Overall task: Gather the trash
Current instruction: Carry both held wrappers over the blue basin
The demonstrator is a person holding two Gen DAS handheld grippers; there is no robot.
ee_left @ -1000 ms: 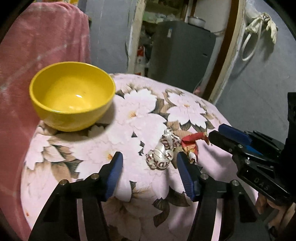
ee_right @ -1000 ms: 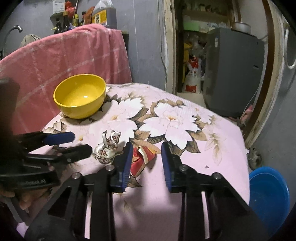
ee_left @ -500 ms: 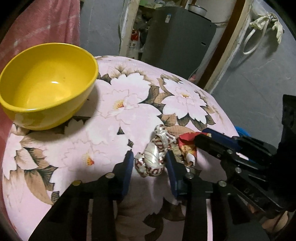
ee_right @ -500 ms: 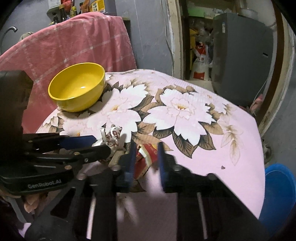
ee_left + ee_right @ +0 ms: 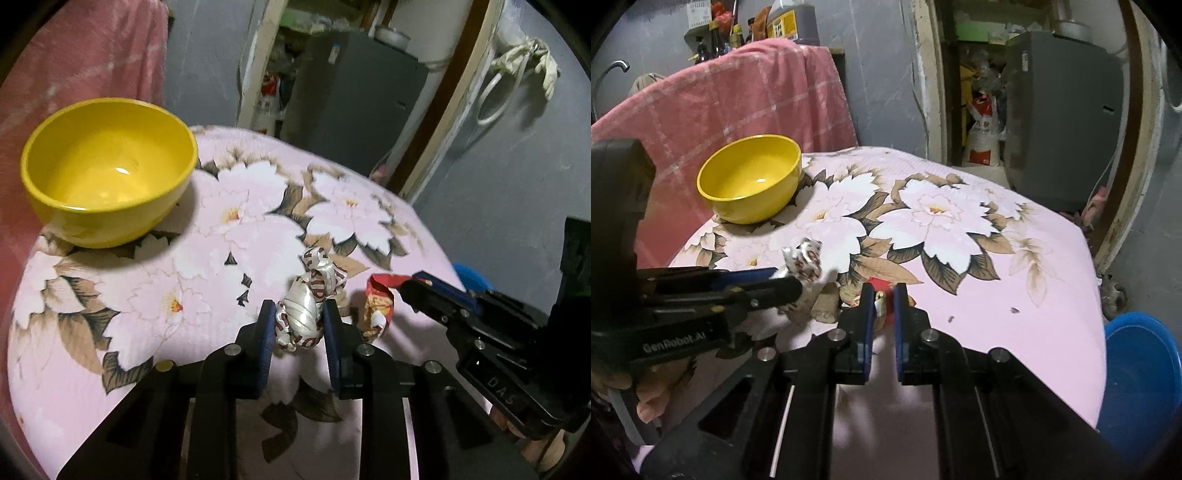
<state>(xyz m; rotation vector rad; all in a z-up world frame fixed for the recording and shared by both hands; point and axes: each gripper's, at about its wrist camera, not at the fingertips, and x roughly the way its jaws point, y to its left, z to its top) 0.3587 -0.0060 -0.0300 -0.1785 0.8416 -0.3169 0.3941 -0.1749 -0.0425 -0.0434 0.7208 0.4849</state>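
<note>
A crumpled white wrapper (image 5: 301, 314) with red print lies on the pink floral tablecloth (image 5: 207, 258). My left gripper (image 5: 298, 319) has it between its blue pads, and the jaws are closing with both pads touching its sides. Just to its right is a red snack wrapper (image 5: 380, 306). My right gripper (image 5: 883, 299) is closing its jaws on that red wrapper (image 5: 881, 301), which shows in the narrow gap. The right gripper (image 5: 417, 282) enters the left wrist view from the right. The left gripper (image 5: 786, 277) and white wrapper (image 5: 805, 258) show at the left of the right wrist view.
An empty yellow bowl (image 5: 110, 229) stands at the table's far left, also seen as the bowl (image 5: 750, 210) in the right wrist view. A pink towel (image 5: 720, 107) hangs behind it. A blue basin (image 5: 1141, 373) sits on the floor right of the table, a grey cabinet (image 5: 1060, 118) beyond.
Both pairs of jaws have narrowed from wide apart to tight around their wrappers. The left gripper came forward around the white wrapper; the right closed in on the red one.
</note>
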